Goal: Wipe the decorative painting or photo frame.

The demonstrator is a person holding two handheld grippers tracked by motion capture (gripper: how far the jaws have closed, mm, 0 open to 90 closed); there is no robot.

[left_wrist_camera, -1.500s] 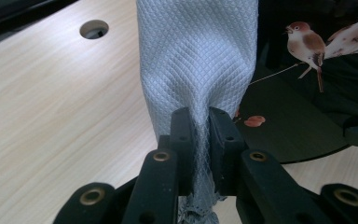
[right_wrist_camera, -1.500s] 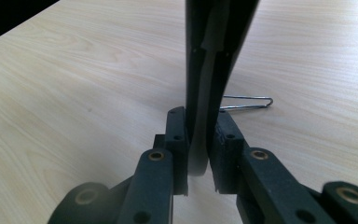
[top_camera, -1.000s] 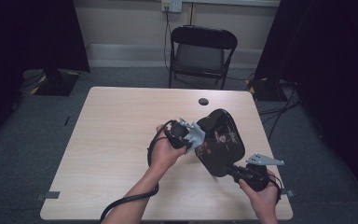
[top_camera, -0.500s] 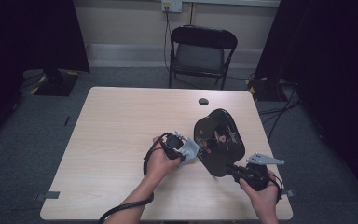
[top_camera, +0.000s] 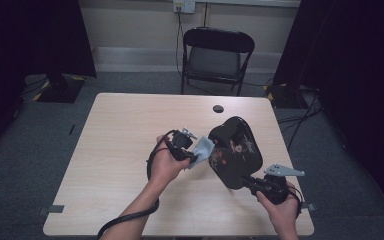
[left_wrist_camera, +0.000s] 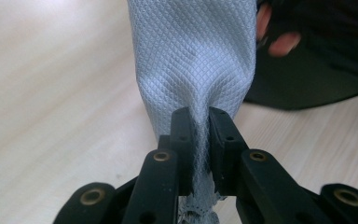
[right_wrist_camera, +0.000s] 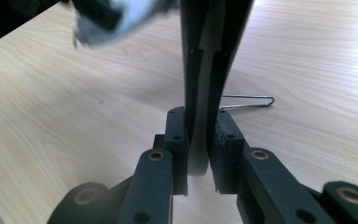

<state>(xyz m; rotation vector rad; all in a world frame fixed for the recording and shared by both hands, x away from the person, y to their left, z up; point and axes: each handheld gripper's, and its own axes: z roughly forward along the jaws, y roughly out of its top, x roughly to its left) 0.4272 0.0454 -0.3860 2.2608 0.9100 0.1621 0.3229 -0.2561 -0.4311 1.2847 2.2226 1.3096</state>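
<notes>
**Cloth meets black plaque above the desk**

We see a person working at a light wooden desk [top_camera: 120, 150] with a hand-held gripper in each hand. The left hand-held gripper [top_camera: 189, 150] has its jaws pressed together on a pale grey cloth [top_camera: 202, 150], and in the left gripper view the woven cloth [left_wrist_camera: 196, 60] bunches between the two black jaws and fans out above them. The right hand-held gripper [top_camera: 252, 182], near the desk's right front corner, is clamped on the lower edge of a glossy black plaque [top_camera: 234, 152], a flat guitar-shaped piece with light markings on its face. In the right gripper view the plaque [right_wrist_camera: 205, 70] stands edge-on, gripped tight between the jaws, with a thin metal wire stand [right_wrist_camera: 247, 102] showing behind it over the desk. The plaque sits in the right half of the desk, tilted with its face toward the left hand, its top leaning toward the far edge. The cloth lies just beside the plaque's left edge; we cannot tell whether the two touch. A small dark round object [top_camera: 218, 108] rests near the far edge, and a black folding chair [top_camera: 215, 57] stands beyond the desk
</notes>
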